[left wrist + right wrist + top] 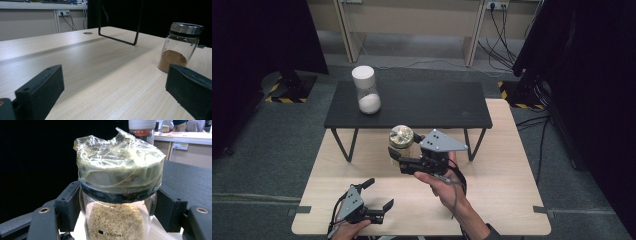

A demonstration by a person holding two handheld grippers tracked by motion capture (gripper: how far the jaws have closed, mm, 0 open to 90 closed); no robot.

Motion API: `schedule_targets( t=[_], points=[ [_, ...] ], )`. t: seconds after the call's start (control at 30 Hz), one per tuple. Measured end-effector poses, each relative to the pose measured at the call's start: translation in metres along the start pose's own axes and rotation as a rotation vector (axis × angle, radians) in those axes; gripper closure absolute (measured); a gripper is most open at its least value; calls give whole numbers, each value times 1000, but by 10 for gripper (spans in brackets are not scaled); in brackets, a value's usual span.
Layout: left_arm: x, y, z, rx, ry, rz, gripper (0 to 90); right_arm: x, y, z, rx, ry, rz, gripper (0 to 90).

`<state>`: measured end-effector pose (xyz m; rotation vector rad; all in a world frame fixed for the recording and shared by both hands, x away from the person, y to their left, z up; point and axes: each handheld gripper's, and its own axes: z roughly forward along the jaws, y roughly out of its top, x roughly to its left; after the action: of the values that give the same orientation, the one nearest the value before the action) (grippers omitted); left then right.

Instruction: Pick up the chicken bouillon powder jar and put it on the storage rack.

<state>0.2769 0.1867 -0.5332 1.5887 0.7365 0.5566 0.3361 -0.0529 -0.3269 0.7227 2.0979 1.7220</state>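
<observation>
A glass jar (116, 220) of pale grains, its lid (120, 170) wrapped in clear film, sits between the jaws of my right gripper (117, 205), which press on its sides just under the lid. From above, the same jar (401, 136) is held over the wooden table (497, 190), in front of the black low table, by the right gripper (405, 146). My left gripper (379, 194) rests near the front left edge with its jaws wide apart and nothing between them (112, 82). A second jar (178, 47) with brown powder and a metal lid stands on the wood ahead of it.
On the black low table (432, 107) stands a tall jar (366, 90) with a white lid and white powder, also visible behind the held jar (141, 126). Thin black legs (118, 40) come down onto the wood. Dark curtains flank both sides.
</observation>
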Motion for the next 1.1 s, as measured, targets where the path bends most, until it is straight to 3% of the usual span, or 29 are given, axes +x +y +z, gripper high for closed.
schedule_targets(
  t=[0.5,0.77,1.1],
  points=[
    [0,0,0,-3,-1,-4,10,-8,19,3,-4,2,12,305],
    [0,0,0,-4,-1,-4,11,-15,32,11,2,-25,-1,305],
    [0,0,0,-5,-2,-4,11,-23,36,19,13,-45,6,305]
  ],
)
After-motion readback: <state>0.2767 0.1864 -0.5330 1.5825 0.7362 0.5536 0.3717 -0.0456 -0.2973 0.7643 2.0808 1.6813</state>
